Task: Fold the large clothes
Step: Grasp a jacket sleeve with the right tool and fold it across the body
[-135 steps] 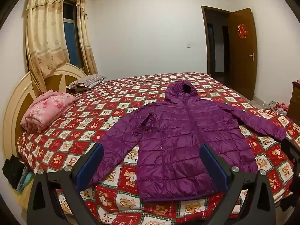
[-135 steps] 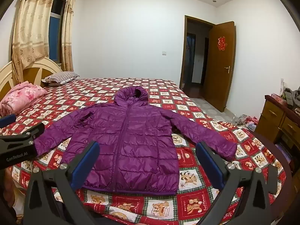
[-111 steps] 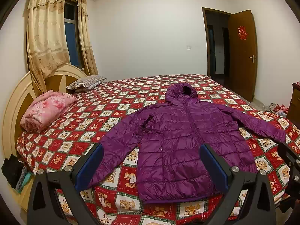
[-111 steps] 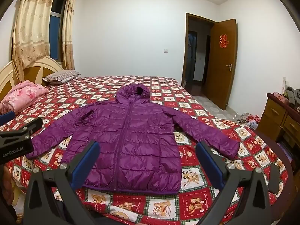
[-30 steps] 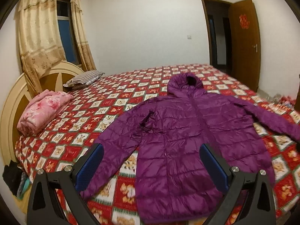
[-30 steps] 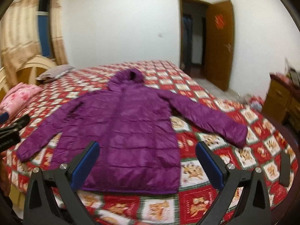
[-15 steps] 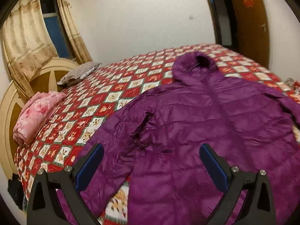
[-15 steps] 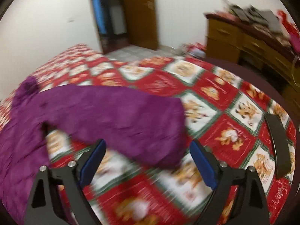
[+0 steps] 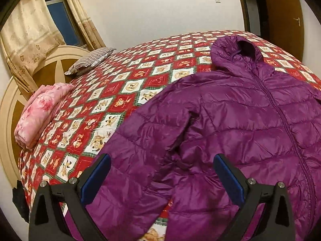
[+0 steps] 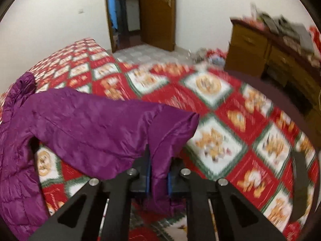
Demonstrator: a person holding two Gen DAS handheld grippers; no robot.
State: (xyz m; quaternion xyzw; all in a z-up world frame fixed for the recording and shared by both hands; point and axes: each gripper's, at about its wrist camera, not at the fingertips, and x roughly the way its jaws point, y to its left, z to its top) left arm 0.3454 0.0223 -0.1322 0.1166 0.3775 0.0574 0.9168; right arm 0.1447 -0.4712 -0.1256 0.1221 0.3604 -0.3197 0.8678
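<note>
Bedroom, white walls. Big bed under a red, white and green patchwork cover with cartoon animals, filling most of both views. Rounded cream-and-wood headboard at far left of the left wrist view, yellow curtains and a dark window at upper left, a striped pillow below them, a folded pink quilt at left edge. Brown door standing open at top centre of the right wrist view, wooden dresser with clutter at upper right.

Right wrist view smeared by motion; items on the dresser and on the floor by it unreadable. Jacket's hem cut off at the bottom of the left wrist view.

Purple hooded puffer jacket flat on the bed, zip up, hood toward the upper right of the left wrist view. Left gripper spread wide just above the near sleeve and armpit, blue pads clear of the fabric. Right gripper at bottom centre, jaws closing, the other sleeve's cuff between the pads and pinched there.
</note>
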